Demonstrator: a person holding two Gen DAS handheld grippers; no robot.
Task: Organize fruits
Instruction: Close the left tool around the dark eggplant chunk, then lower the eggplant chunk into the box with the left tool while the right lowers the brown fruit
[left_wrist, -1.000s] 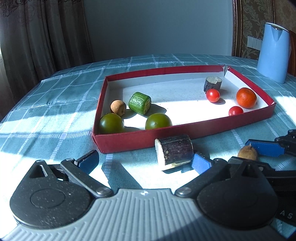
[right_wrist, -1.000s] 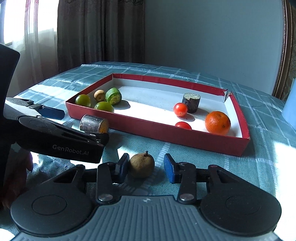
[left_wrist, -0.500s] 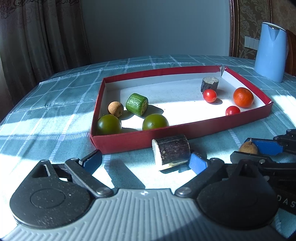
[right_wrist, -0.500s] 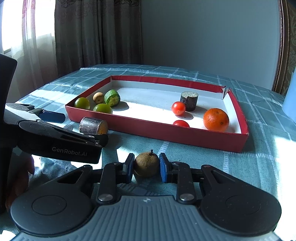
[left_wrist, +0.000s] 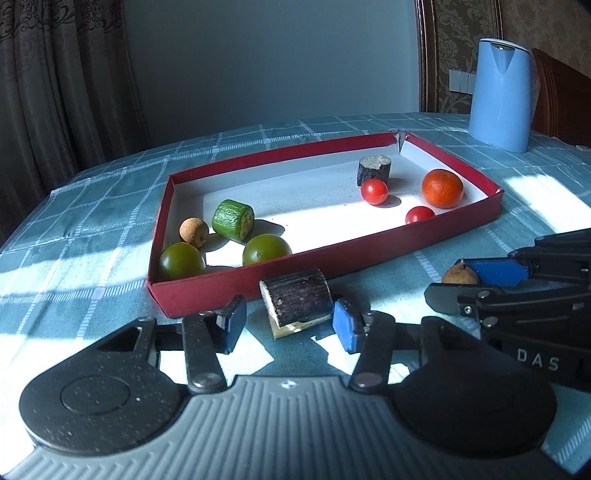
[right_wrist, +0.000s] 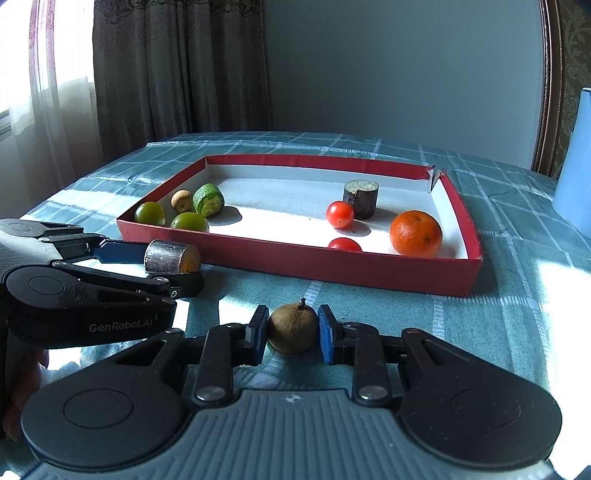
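On the checked tablecloth (left_wrist: 92, 206), just before the red tray (left_wrist: 369, 251), a dark sugarcane piece (left_wrist: 295, 301) lies with its long axis crosswise between the closing left gripper (left_wrist: 286, 323) pads; the right gripper (right_wrist: 290, 334) pinches a brown longan (right_wrist: 291, 328)

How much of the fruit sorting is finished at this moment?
Eight pieces already lie in the red tray. The right hand-held gripper is shut on the brown fruit; the left hand-held gripper is closing around the dark cut piece. Both remain outside on the tablecloth.
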